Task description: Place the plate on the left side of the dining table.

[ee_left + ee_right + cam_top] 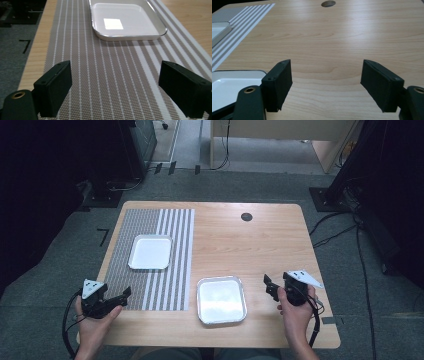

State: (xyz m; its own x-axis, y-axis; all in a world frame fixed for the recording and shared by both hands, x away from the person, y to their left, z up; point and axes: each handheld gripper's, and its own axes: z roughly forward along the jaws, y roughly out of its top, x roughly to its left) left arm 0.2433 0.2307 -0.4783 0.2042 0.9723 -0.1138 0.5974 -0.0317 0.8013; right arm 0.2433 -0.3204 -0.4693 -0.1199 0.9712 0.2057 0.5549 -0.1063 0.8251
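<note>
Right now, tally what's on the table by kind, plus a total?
Square white trays: 2, one on the mat, one on bare wood
Striped woven placemats: 1
Hand-held black claws: 2, left and right, both open
Total: 5

A placemat (pixel 150 260) covers the left part of the table (pixel 260 240), with one tray (pixel 150 252) resting on it. A second tray (pixel 221 300) sits on bare wood just right of the mat, nearer the person.

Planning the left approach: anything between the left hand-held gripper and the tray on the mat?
Nothing visible. The left hand-held gripper, jaws open, faces the tray over bare striped mat. The second tray sits off the mat, out of that line.
</note>
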